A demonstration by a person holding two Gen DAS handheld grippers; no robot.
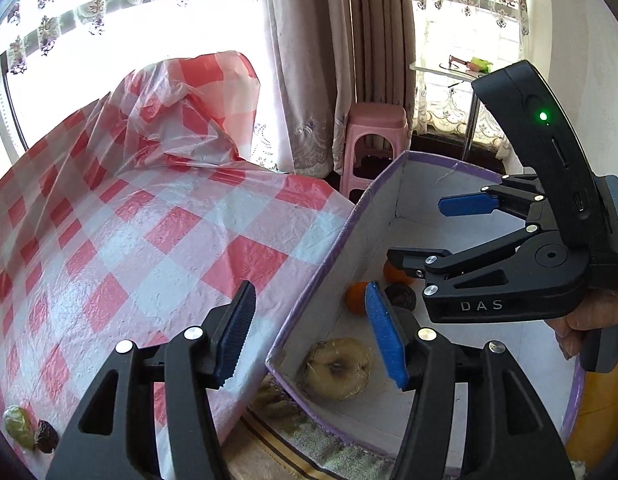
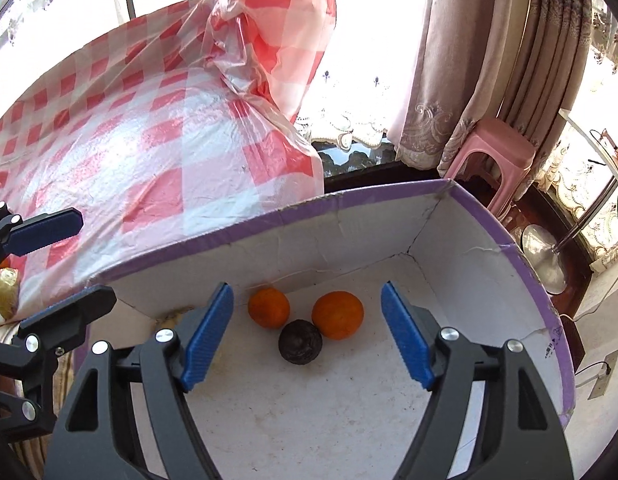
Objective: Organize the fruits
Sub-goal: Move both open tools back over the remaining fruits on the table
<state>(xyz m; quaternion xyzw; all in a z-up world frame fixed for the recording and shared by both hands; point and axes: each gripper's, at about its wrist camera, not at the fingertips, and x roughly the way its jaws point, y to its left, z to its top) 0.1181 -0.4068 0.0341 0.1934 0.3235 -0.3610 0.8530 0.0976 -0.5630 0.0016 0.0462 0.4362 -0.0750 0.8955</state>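
We see a table under a red-and-white checked plastic cloth (image 1: pixel 149 236). A purple-rimmed box (image 1: pixel 309 296) sits just beside the cloth's edge; well apart from it lie a green fruit (image 1: pixel 17 426) touching a dark one (image 1: pixel 45 436).

open box floor (image 2: pixel 329 408) before fruit cluster (image 2: pixel 305 320)

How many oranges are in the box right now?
2. One orange sits near the box's far wall, toward the left; the other orange lies just right of it, touching the dark fruit. The tools may hide more.
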